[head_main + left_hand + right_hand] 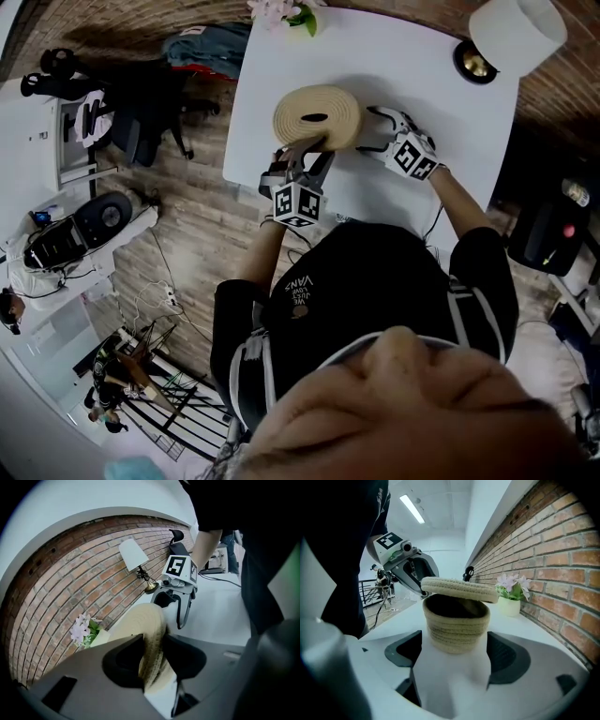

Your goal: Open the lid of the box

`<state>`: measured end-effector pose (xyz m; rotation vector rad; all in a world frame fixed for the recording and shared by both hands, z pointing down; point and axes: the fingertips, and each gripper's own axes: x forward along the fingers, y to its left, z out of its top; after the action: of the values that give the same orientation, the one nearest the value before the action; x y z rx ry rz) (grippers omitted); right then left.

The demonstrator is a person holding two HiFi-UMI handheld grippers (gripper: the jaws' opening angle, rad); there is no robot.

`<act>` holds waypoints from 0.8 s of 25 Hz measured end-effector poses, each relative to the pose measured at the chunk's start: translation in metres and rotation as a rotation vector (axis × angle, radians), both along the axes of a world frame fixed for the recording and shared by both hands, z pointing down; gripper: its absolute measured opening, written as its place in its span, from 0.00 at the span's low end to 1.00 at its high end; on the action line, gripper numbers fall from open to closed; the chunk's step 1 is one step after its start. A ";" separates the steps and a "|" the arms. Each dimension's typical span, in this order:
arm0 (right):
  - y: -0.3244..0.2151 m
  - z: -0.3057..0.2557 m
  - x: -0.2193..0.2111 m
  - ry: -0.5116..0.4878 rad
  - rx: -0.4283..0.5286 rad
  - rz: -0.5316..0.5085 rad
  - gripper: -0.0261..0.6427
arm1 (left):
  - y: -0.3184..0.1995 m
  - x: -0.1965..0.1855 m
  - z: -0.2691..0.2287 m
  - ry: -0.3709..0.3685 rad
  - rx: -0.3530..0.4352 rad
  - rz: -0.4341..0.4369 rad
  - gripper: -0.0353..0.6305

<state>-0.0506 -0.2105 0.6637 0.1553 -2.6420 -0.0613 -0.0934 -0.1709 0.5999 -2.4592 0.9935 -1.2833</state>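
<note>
A round woven rope box (457,630) stands on the white table (403,66), and its flat woven lid (317,114) is tipped up off the rim. My left gripper (305,157) is shut on the lid's near edge (149,641); both pads press on the rim. The lid (459,588) hovers above the open box, raised on the left gripper's side. My right gripper (455,645) is open, its pads standing close beside the box's lower wall with a thin gap on each side. It reaches in from the right (373,129).
A potted plant with pale flowers (509,604) stands by the brick wall at the table's far edge. A white-shaded lamp (516,33) is at the far right corner. Left of the table are an office chair (141,112) and a desk with equipment.
</note>
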 end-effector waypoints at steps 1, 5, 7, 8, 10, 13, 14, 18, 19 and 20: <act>0.001 0.000 0.001 0.001 -0.007 0.006 0.64 | -0.001 0.000 -0.003 0.002 0.008 0.000 0.26; -0.001 -0.003 0.007 0.000 -0.018 0.039 0.64 | -0.006 0.000 -0.012 0.013 0.034 -0.002 0.24; -0.001 -0.006 0.009 -0.006 -0.020 0.053 0.64 | -0.007 -0.001 -0.017 0.020 0.046 -0.006 0.24; -0.001 -0.008 0.010 -0.009 -0.020 0.061 0.64 | -0.008 -0.001 -0.019 0.024 0.053 -0.008 0.23; -0.002 -0.012 0.013 -0.019 -0.023 0.080 0.64 | -0.010 -0.001 -0.024 0.035 0.063 -0.013 0.23; -0.005 -0.018 0.017 -0.031 -0.029 0.125 0.63 | -0.011 -0.002 -0.030 0.049 0.075 -0.017 0.22; -0.006 -0.020 0.018 -0.035 -0.031 0.141 0.63 | -0.011 -0.002 -0.032 0.053 0.080 -0.017 0.22; -0.008 -0.032 0.024 -0.064 -0.061 0.205 0.63 | -0.011 -0.003 -0.042 0.081 0.106 -0.026 0.21; -0.007 -0.035 0.025 -0.073 -0.065 0.216 0.63 | -0.011 -0.003 -0.044 0.090 0.110 -0.030 0.21; -0.006 -0.039 0.026 -0.083 -0.068 0.228 0.63 | -0.012 -0.004 -0.046 0.100 0.113 -0.035 0.21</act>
<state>-0.0248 -0.2168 0.6250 0.4425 -2.6852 0.1136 -0.0974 -0.1826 0.5537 -2.4510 1.1057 -1.0910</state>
